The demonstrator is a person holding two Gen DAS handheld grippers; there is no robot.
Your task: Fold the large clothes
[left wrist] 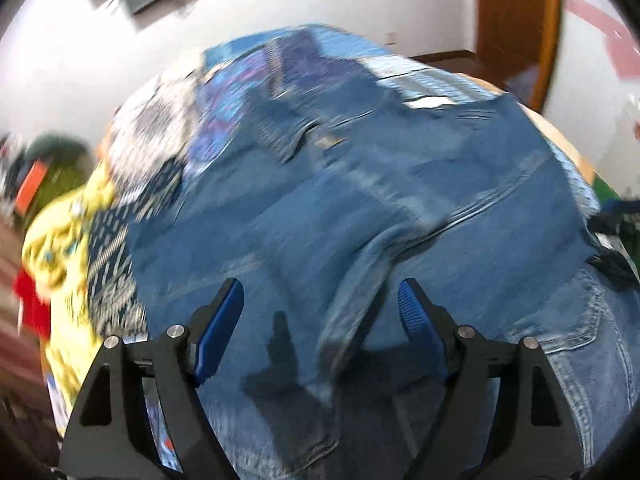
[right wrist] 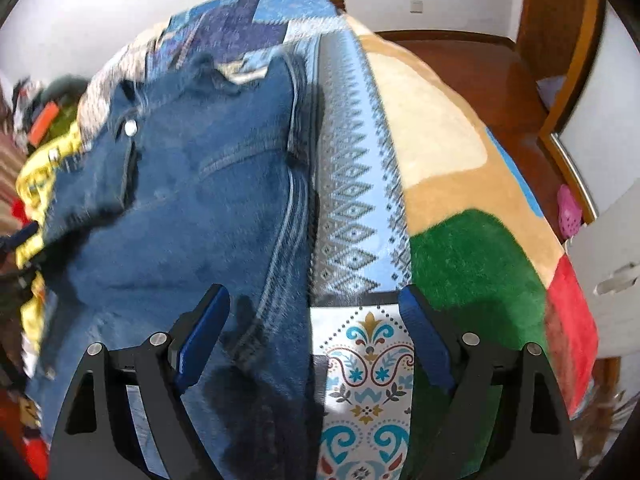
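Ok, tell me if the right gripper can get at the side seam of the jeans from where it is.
Probably yes. The right gripper is open, and the jeans lie flat with the side seam running between its fingers; nothing covers that edge.

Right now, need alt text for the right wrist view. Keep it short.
Blue jeans lie spread on a blue patterned cloth, waist button toward the far end. The right gripper hovers open over the jeans' right edge, holding nothing. A tan, green and red rug lies to the right; yellow clothing is piled at left.
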